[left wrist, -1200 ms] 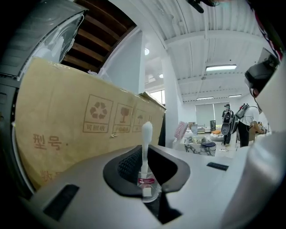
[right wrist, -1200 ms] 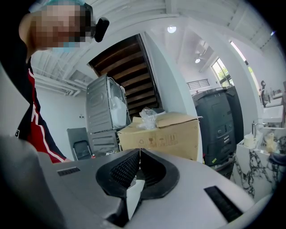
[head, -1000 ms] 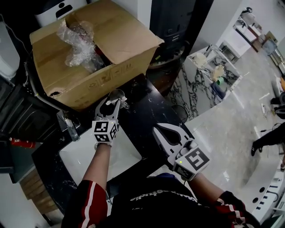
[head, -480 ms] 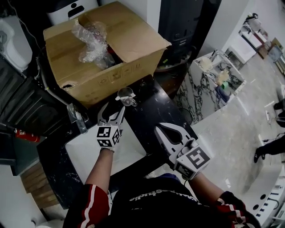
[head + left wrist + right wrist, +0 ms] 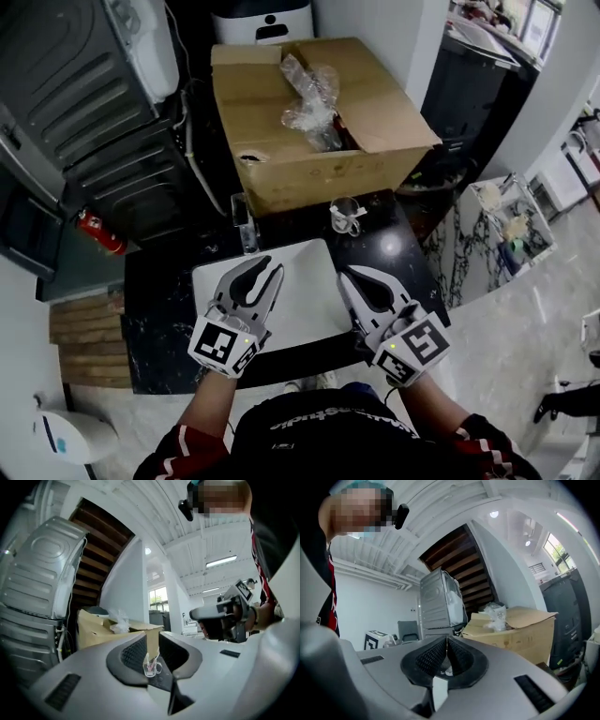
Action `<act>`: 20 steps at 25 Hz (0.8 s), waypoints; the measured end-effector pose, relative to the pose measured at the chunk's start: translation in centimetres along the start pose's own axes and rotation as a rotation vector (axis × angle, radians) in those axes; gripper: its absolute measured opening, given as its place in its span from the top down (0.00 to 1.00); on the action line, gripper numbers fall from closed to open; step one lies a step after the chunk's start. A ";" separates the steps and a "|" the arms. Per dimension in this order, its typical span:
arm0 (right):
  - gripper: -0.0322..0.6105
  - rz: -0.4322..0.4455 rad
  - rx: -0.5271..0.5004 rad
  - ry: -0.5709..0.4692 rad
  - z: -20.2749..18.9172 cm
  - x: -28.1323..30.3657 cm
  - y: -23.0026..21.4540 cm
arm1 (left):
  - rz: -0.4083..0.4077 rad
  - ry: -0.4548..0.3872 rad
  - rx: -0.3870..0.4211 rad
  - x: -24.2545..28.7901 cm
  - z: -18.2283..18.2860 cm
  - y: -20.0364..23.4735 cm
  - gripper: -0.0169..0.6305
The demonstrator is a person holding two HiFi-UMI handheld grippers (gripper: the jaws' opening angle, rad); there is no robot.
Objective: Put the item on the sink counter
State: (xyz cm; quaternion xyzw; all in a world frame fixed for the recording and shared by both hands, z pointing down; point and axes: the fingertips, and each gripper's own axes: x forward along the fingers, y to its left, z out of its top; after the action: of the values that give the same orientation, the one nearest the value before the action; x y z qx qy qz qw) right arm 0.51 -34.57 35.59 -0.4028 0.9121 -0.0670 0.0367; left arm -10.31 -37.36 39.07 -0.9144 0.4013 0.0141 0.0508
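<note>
Right, the glass cup (image 5: 346, 217) is standing upright on the black counter (image 5: 405, 251), centre-right in the head view, just in front of the cardboard box (image 5: 309, 173). It's looking light, stiff, slick & breakable (thin clear wall), so for any regrip I'd be taking it across the body, not the small handle, w/ a gentle squeeze. Your left gripper (image 5: 265, 267) is closing w/ nothing between its jaws; your right gripper (image 5: 345, 275) is sitting fully closed, empty. Vs 1 s ago: the left gripper was up at the cup; now it's hanging lower-centre over the white sink (image 5: 305, 281), well apart from it.
</note>
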 end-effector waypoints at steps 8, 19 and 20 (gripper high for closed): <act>0.89 0.141 -0.024 -0.001 -0.3 3.3 7.9 | 0.274 0.001 -0.100 -14.9 2.8 4.6 0.95; 0.89 0.134 -0.056 0.014 -0.1 3.5 11.9 | 0.305 -0.038 -0.138 -19.4 3.9 5.3 0.95; 0.89 0.129 -0.066 0.015 0.0 3.4 12.0 | 0.298 -0.042 -0.141 -19.3 4.0 5.2 0.95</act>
State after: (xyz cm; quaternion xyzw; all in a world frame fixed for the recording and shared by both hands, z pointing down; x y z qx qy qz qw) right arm -10.51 -29.05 33.75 -0.3436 0.9381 -0.0375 0.0211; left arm -27.13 -26.28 35.98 -0.8456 0.5293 0.0686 -0.0077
